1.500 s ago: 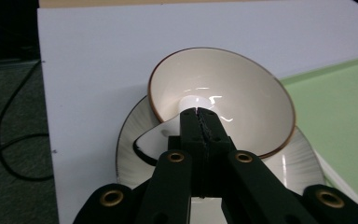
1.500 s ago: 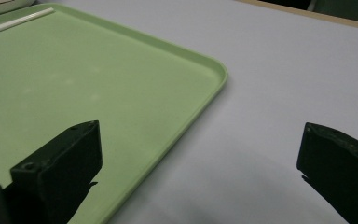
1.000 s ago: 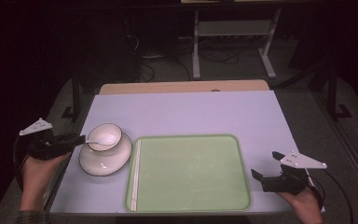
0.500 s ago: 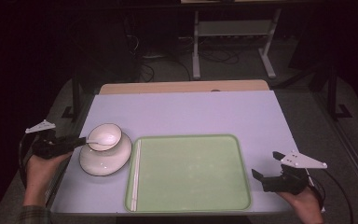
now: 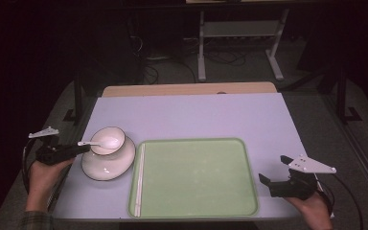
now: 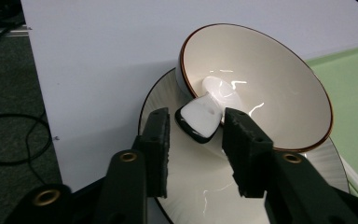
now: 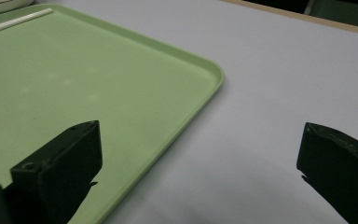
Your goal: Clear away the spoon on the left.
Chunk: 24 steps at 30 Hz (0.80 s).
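Left gripper (image 6: 195,140): we see its jaws apart on either side of the spoon (image 6: 204,113) handle, not yet closed on it; a gap shows on each side, so we judge nothing is held.
Spoon: its bowl end lies inside the bowl (image 6: 256,84), its handle sticks out over the bowl's rim toward us and hangs above the plate (image 6: 200,186).
Bowl: it sits tilted on the plate, leaning toward the left gripper, left of the tray (image 5: 196,177).
Risk, slip: we think the glossy, tapering handle could squirt out of the pads if we close near its tip.
Risk, tip: the bowl already leans; a push or a sideways drag on the spoon could rock it further or slide it off the plate.
Risk, knock: the lower jaw is near the plate's face and could scrape it on closing.
Right gripper (image 7: 198,172): jaws wide apart, empty, just off the tray's near right corner.
Edges: the plate is near the left edge of the table (image 5: 196,115); the left hand (image 5: 43,175) is already off that edge.
Open room: the tray is bare apart from a pale stick (image 5: 139,178) along its left rim; the table behind the tray is free.
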{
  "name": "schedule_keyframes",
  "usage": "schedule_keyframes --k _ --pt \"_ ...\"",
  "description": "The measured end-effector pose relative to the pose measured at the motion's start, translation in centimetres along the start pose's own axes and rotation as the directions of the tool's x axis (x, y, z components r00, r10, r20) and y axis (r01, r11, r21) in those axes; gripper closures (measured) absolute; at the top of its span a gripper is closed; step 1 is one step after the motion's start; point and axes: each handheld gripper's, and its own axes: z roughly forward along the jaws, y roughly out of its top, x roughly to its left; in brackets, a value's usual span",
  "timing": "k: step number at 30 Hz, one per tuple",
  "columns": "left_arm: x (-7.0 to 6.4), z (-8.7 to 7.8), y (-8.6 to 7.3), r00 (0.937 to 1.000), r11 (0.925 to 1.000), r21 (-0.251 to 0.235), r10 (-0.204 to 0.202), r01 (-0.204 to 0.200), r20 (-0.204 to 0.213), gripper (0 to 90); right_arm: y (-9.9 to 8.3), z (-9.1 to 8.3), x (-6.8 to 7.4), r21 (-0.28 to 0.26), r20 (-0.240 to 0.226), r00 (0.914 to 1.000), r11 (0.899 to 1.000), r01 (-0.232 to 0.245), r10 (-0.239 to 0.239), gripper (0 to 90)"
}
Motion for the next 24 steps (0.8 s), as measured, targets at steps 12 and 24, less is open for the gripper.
schedule_keyframes --k 12,24 --pt "-0.13 -0.11 0.28 0.9997 0.9995 -0.032 0.004 -0.003 0.023 67.3 0.0 0.03 0.04 0.0 0.007 1.0 1.0 0.003 -0.003 0.0" --pt "-0.25 -0.54 0.25 0.9971 0.9987 -0.05 0.013 -0.009 0.075 78.5 -0.06 -0.14 0.03 -0.007 0.008 0.9999 1.0 0.009 -0.009 3.8"
